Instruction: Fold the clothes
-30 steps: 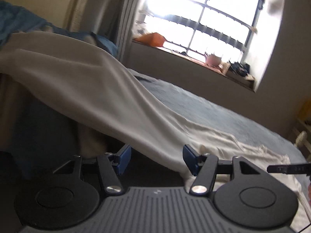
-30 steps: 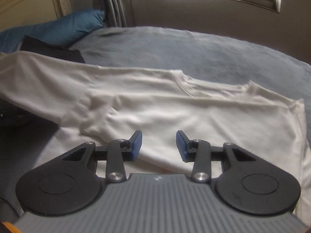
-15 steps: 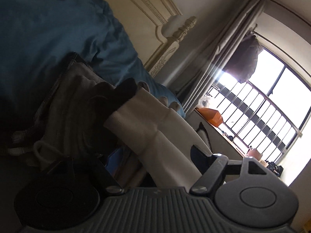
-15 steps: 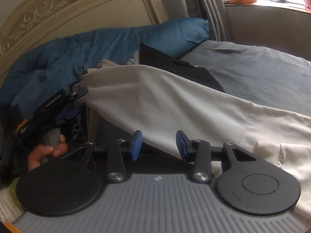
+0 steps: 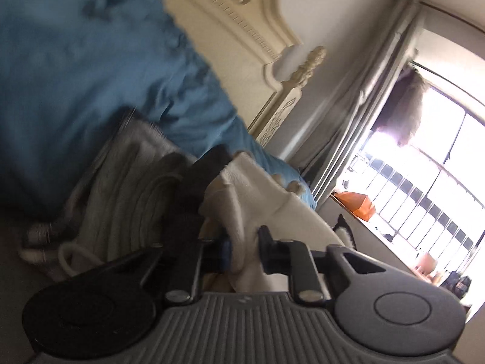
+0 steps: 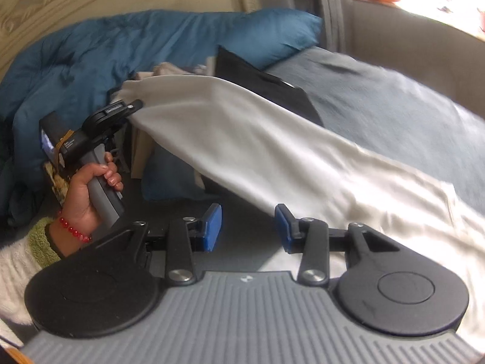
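A white garment [image 6: 257, 139] stretches taut from the grey bedsheet [image 6: 394, 106] up towards the headboard. My left gripper [image 6: 133, 106], held by a hand [image 6: 91, 188], pinches its raised end. In the left wrist view the left gripper [image 5: 245, 254] has its jaws closing, and a bunched fold of the white garment [image 5: 242, 200] is pressed between the pads. My right gripper [image 6: 247, 227] hovers open below the stretched cloth. Nothing lies between its blue pads [image 6: 212, 227], and the cloth's lower edge passes just beside the right one.
A blue duvet [image 6: 121, 45] is heaped against the cream headboard [image 5: 242, 15]. A black garment [image 6: 257, 85] lies under the white one. A pale ribbed knit [image 5: 130, 188] sits left of the left gripper. A bright barred window [image 5: 424, 182] and curtain stand at the right.
The left gripper's jaws went from wide apart to pinched on the white cloth, and its view rolled towards the headboard. The right gripper swung left and rose, still open.
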`<action>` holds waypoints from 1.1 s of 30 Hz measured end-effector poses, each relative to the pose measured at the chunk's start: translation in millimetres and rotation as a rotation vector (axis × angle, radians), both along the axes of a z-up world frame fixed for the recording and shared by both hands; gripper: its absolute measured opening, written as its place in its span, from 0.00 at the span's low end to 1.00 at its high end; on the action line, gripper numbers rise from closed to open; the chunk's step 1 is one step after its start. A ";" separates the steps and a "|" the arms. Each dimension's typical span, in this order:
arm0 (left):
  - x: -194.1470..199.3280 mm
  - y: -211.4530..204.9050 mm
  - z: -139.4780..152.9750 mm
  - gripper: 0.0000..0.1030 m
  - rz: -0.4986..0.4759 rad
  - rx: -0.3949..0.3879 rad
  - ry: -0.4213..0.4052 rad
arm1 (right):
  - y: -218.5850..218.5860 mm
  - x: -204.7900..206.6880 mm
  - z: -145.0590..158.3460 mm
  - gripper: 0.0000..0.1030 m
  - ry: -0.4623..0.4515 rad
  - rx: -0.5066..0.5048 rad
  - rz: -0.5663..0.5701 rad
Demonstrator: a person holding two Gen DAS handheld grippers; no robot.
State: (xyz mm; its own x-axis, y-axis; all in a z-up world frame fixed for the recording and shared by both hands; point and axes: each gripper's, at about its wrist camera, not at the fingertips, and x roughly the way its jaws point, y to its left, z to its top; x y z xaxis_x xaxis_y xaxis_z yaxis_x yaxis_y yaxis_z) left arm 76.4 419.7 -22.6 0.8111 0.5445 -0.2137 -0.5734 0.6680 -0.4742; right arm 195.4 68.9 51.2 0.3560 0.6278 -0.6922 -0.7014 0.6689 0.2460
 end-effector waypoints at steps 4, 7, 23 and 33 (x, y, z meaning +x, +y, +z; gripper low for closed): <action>-0.2 -38.5 21.7 0.15 -0.009 0.219 0.015 | -41.3 -3.3 -19.3 0.37 0.080 0.072 -0.124; 0.0 -81.0 42.5 0.15 -0.102 0.339 -0.010 | -74.2 -3.6 -31.9 0.37 0.135 0.145 -0.231; 49.0 -354.9 -34.6 0.13 -0.849 0.567 0.224 | -264.6 -51.1 -78.9 0.37 0.302 0.463 -0.655; 39.2 -395.9 -101.1 0.41 -1.094 0.627 0.477 | -294.1 -34.1 -153.4 0.39 0.552 0.612 -0.765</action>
State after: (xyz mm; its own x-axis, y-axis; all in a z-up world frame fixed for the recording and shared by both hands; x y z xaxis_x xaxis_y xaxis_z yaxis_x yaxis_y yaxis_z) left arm 115.7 23.8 -123.7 0.8058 -0.2199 -0.5499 0.3669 0.9142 0.1720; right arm 161.3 -225.2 -102.2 0.5335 0.6636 -0.5243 0.1481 0.5371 0.8304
